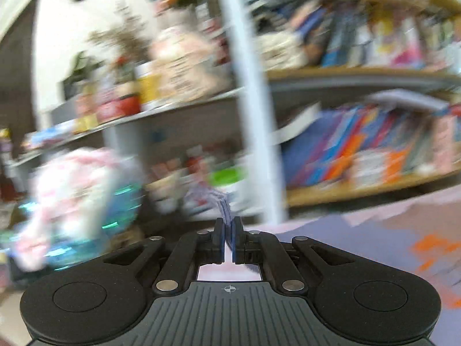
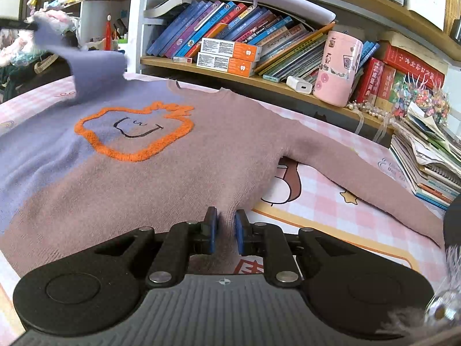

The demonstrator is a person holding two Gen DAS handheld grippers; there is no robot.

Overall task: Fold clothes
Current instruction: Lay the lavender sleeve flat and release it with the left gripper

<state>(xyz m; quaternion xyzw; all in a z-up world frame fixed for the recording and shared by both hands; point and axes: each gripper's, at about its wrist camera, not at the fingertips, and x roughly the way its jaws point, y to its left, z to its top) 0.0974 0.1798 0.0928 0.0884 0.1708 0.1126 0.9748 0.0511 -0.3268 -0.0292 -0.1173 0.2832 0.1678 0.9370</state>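
Here, then, is what we see.
Sweater: a two-tone sweater [image 2: 178, 170], lilac on its left part and dusty mauve on the right, lies front up on the pink checked cloth [image 2: 340, 201], which bears a star and a cartoon print.
Motif: an orange fuzzy outline [image 2: 135, 132] with a thin black smile inside sits on the chest.
Right sleeve: the mauve sleeve [image 2: 374, 178] stretches flat across the cloth toward the stack of papers [image 2: 429, 155].
Left sleeve: the lilac sleeve [image 2: 86, 66] is lifted off the cloth and hangs from the far-left corner of the right wrist view.
Left gripper: in its own view we see our left gripper [image 1: 227, 239] pressed together on a thin edge of lilac knit [image 1: 223, 204]; the background there is badly blurred.
Right gripper: our right gripper [image 2: 226, 230] sits at the sweater's lower hem, a ridge of mauve knit bunched between its blue pads [image 2: 212, 227]; we cannot tell whether the pads press on the knit.
Backdrop: a wooden shelf [image 2: 259, 79] holds leaning books [image 2: 219, 23], two orange-and-white boxes [image 2: 230, 49] and a pink cylinder [image 2: 337, 69].
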